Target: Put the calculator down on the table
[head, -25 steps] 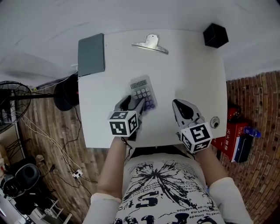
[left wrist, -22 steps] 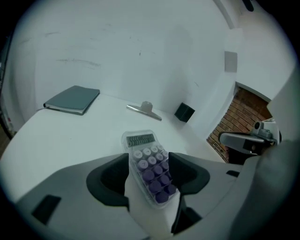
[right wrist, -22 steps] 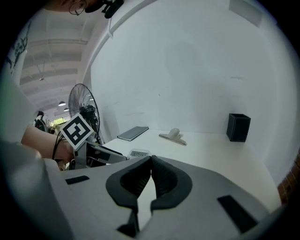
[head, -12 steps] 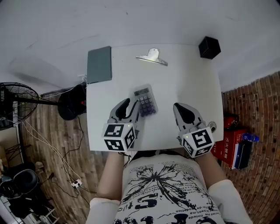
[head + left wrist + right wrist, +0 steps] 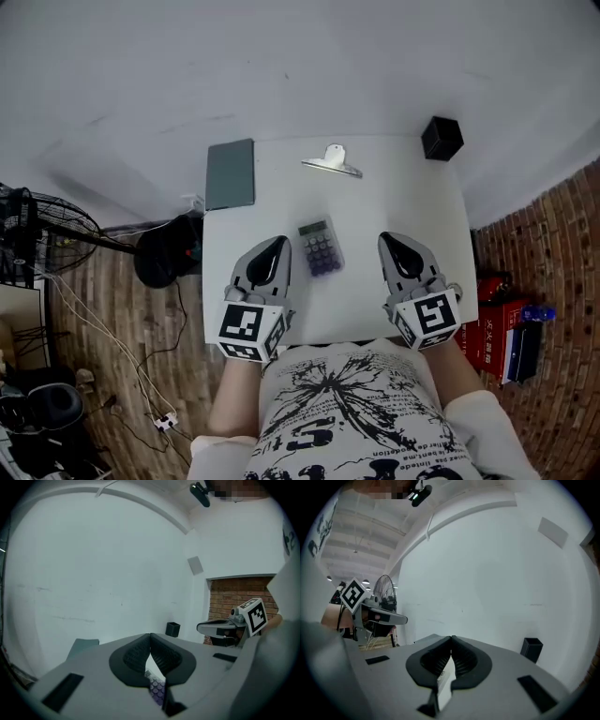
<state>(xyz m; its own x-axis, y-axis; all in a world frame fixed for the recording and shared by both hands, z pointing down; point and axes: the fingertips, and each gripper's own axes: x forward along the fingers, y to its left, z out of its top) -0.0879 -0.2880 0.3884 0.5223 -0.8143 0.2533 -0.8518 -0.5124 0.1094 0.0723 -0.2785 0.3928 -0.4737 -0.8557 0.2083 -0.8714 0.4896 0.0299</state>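
The calculator, grey with purple keys, lies flat on the white table, between my two grippers and touching neither. My left gripper hangs above the table to its left, jaws shut and empty. In the left gripper view the pads meet at the left gripper, and the calculator shows below through the gap. My right gripper is raised to the right of the calculator. In its own view the right gripper has its tips touching, with nothing between them.
A metal clip and a dark grey notebook lie at the far side of the table, a black cube at its far right corner. A fan and cables are on the floor at left, red boxes at right.
The left jaws came off the calculator and closed empty. Both grippers rose and drew back towards me. The calculator stays on the table, and the table looks farther away.
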